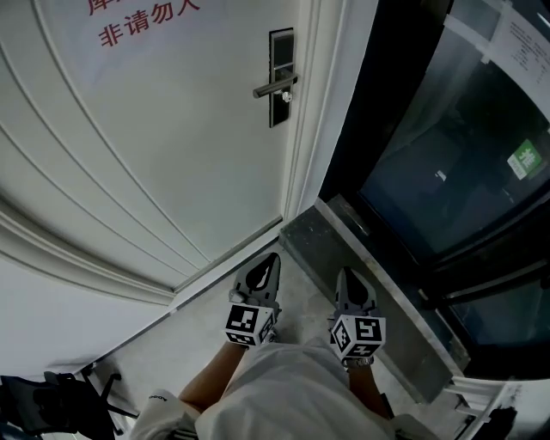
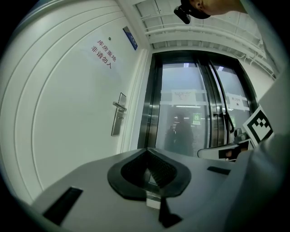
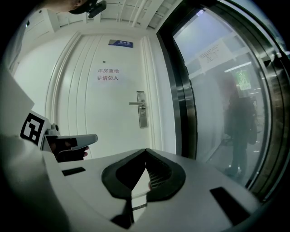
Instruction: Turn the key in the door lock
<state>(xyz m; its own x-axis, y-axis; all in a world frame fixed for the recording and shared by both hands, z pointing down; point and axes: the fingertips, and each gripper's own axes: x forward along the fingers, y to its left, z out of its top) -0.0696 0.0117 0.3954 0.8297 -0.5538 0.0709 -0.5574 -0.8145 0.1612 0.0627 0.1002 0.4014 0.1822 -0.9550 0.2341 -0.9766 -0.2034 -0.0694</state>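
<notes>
Since the left tool (image 1: 274, 257) and right tool (image 1: 347, 271) hang shut, empty, short of the door lock (image 1: 281, 77), either may knock its key (image 1: 286, 97) aside.

Dark glazed partition (image 1: 447, 172), black-framed. Green sign (image 1: 526, 161) visible behind its glass. White paper notice (image 3: 213, 53) posted on the glass. Grey stone sill (image 1: 412, 326) runs along its foot. Red lettering (image 1: 146, 21) and blue plate (image 3: 120, 43) lie left of it.
</notes>
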